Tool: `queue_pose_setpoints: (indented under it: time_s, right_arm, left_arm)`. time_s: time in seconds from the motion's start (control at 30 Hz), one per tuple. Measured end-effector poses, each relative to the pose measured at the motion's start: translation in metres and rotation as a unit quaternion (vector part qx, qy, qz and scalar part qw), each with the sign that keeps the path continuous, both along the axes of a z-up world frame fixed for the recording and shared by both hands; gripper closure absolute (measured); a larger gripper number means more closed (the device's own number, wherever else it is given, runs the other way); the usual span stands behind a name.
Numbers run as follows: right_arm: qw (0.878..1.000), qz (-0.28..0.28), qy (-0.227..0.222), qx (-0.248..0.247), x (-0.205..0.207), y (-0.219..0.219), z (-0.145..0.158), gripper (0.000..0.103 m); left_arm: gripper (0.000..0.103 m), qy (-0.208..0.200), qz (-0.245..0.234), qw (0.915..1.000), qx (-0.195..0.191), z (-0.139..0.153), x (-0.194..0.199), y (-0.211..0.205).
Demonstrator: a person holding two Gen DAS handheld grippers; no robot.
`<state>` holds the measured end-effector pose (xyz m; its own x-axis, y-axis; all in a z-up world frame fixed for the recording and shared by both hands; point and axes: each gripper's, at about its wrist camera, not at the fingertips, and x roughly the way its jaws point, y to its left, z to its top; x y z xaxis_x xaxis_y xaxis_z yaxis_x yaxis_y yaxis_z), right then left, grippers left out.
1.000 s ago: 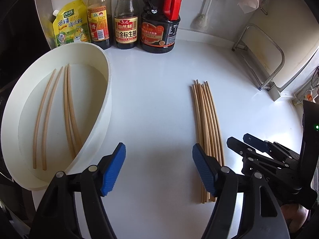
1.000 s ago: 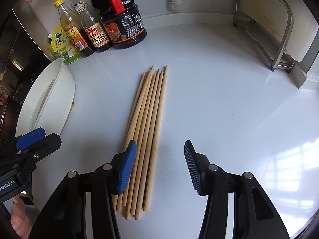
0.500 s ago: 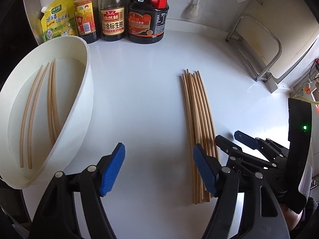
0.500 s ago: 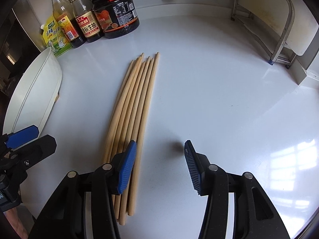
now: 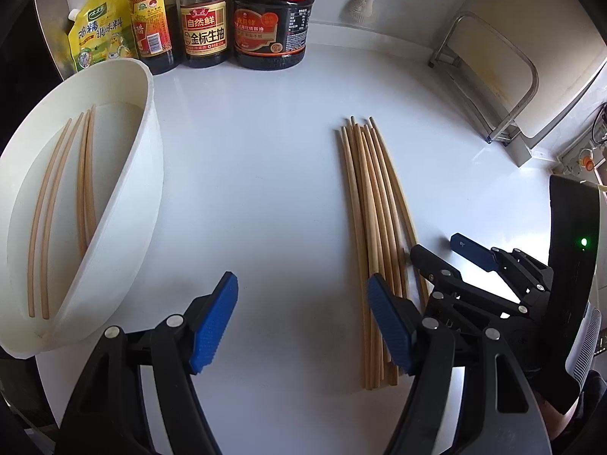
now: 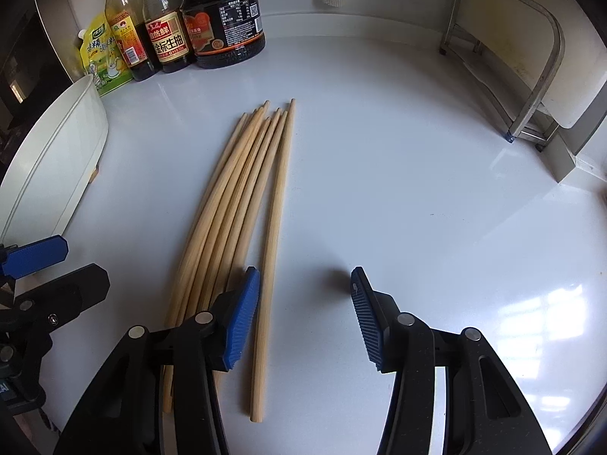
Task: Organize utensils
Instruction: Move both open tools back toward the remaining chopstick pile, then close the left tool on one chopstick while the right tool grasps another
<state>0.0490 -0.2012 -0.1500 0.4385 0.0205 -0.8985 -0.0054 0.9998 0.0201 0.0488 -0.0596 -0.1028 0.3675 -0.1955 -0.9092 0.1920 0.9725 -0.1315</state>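
The tub (image 5: 150, 174) sits at the left edge of the counter (image 5: 258, 174), four chopsticks (image 5: 57, 204) lying lengthwise in it, so it seems the sorting target. The left gripper (image 5: 301, 322) hangs over bare counter between tub and bundle (image 5: 373, 227), jaws wide and empty. The bundle lies right of centre, tips toward the bottles (image 5: 205, 26). The right gripper (image 6: 305, 314) is half open, holding nothing, its left pad wedged beside the outermost stick (image 6: 271, 250), probably to peel it off. Against the earlier frame, that stick now stands apart from the bundle, between the jaws, and both cameras sit lower.
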Motion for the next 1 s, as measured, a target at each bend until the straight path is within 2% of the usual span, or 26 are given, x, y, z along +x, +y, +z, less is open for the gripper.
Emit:
queue_pose_setpoints:
  time_s: [0.37, 0.63, 1.0]
  right_arm:
    - [1.000, -0.020, -0.005, 0.000, -0.011, -0.026, 0.000, 0.055]
    - [0.999, -0.031, -0.013, 0.018, -0.016, -0.039, 0.003, 0.055]
    - [0.999, -0.032, -0.019, 0.009, -0.012, -0.041, 0.001, 0.055]
  left_arm:
    - [0.033, 0.005, -0.001, 0.9999, 0.014, -0.023, 0.019, -0.021]
    - [0.033, 0.009, -0.001, 0.9996, 0.026, -0.035, 0.028, -0.026]
    - [0.031, -0.002, -0.002, 0.9992, 0.041, -0.038, 0.030, -0.032]
